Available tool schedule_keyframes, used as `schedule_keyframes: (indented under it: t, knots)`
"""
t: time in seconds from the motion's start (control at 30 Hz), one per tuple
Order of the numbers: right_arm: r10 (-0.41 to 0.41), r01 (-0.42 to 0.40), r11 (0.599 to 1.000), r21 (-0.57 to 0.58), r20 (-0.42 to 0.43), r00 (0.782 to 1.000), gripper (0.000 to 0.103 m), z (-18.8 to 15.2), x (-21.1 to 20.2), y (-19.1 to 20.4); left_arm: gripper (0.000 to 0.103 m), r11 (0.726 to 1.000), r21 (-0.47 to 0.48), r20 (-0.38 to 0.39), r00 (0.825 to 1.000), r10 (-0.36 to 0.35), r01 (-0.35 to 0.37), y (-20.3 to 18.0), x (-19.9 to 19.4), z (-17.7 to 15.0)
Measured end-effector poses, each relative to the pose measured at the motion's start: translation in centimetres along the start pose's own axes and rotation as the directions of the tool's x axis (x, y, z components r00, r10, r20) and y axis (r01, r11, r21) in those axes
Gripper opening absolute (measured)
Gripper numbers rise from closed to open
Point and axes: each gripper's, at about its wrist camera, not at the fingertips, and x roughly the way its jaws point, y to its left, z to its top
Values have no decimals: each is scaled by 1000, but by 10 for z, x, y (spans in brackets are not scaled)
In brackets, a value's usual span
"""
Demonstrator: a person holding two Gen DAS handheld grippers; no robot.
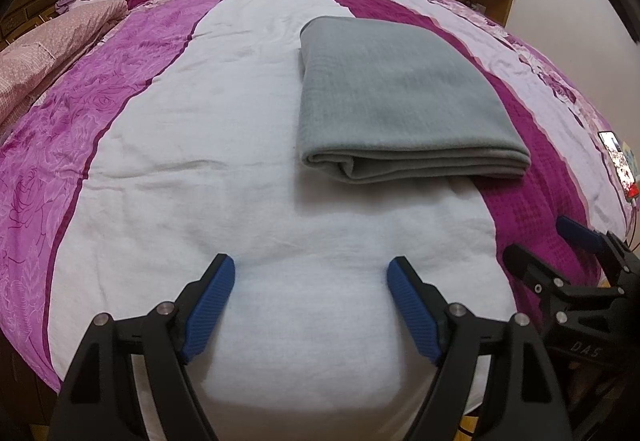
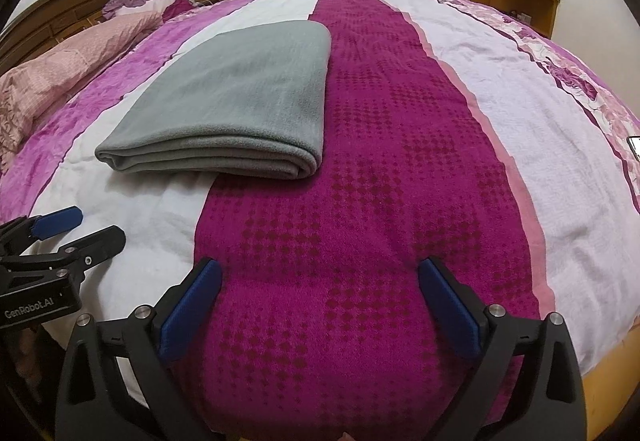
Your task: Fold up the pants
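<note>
The grey pants (image 1: 400, 97) lay on the bedspread (image 1: 168, 145) as a compact rectangular stack; several layers showed along the near edge, stacked evenly with no leg or waistband trailing out; the top face was flat, with only faint creases. In the left wrist view the stack sat ahead and to the right of centre, mostly on the white stripe with its right side over the dark magenta stripe; in the right wrist view it sat ahead and to the left, its right edge along the magenta stripe.

The left gripper (image 1: 310, 273) hung over the white stripe near the foot of the bed, well short of the stack; its jaws stood spread wide, with nothing between the blue pads (image 1: 210, 305). The right gripper (image 2: 320, 277) hung over the magenta stripe, likewise apart from the pants; its jaws were released to their widest and empty. Each gripper appeared at the edge of the other's view, side by side.

Judged from this layout, the folding was complete or nearly so; both tools had let go and stood clear of the cloth. What might remain, if anything, was a light squaring of the near edge, where the lower layers projected slightly beyond the upper; no further fold appeared necessary. A phone (image 1: 618, 165) lay at the right edge of the bed, well away from the work.
</note>
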Motion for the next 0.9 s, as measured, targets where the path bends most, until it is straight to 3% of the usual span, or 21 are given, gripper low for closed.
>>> schedule_keyframes:
  t: [0.9]
  knots:
    - [-6, 6, 1000, -4, 1, 1000, 97, 1, 0, -2, 82, 1000, -9, -10, 1000, 5, -5, -1, -1, -1]
